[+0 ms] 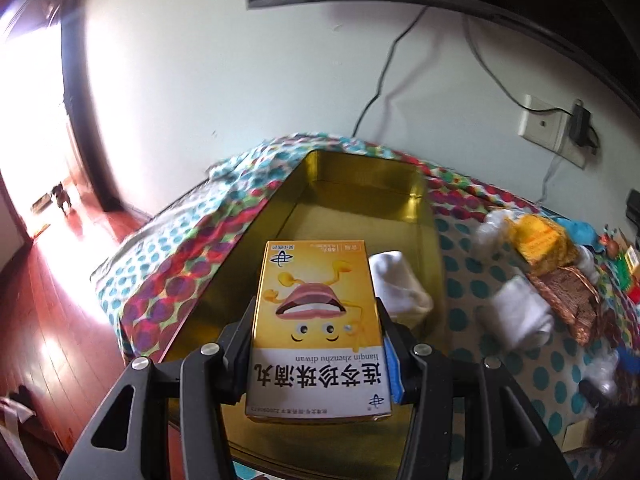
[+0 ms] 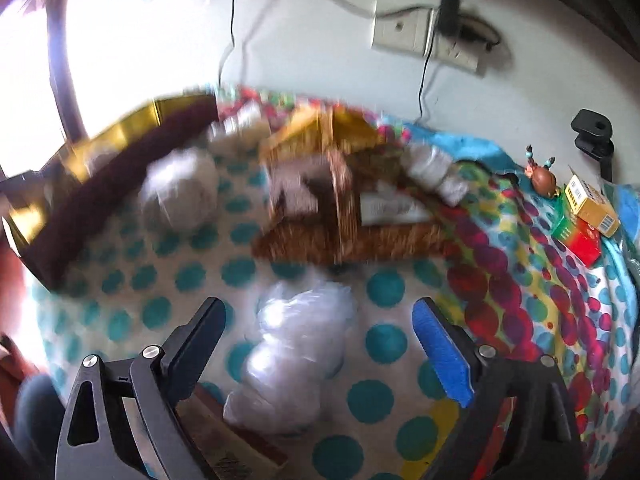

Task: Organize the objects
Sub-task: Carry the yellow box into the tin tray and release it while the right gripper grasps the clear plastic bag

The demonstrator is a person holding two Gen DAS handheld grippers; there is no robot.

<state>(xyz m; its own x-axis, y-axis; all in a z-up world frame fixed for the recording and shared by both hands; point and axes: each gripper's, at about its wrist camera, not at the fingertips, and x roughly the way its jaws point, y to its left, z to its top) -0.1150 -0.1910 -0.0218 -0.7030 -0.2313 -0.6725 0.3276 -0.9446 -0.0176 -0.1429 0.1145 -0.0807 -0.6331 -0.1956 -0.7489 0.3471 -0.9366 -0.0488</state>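
Observation:
My left gripper [image 1: 316,308] is shut on a yellow medicine box [image 1: 316,320] with a cartoon face, gripped by its long sides. It hangs over an open gold tin [image 1: 360,200] that holds a white rolled cloth [image 1: 400,284]. My right gripper [image 2: 320,308] stands open low over the spotted cloth [image 2: 384,344]. A crumpled clear plastic bag [image 2: 296,352] lies between its fingers, and the pads do not touch it. The right wrist view is blurred.
A wicker basket [image 2: 348,216] with items sits behind the bag, and a white bundle [image 2: 180,188] lies to its left. A yellow box [image 2: 592,204], a red and green box [image 2: 580,240] and a small figurine [image 2: 542,178] stand at the right. A wall with sockets and cables is behind.

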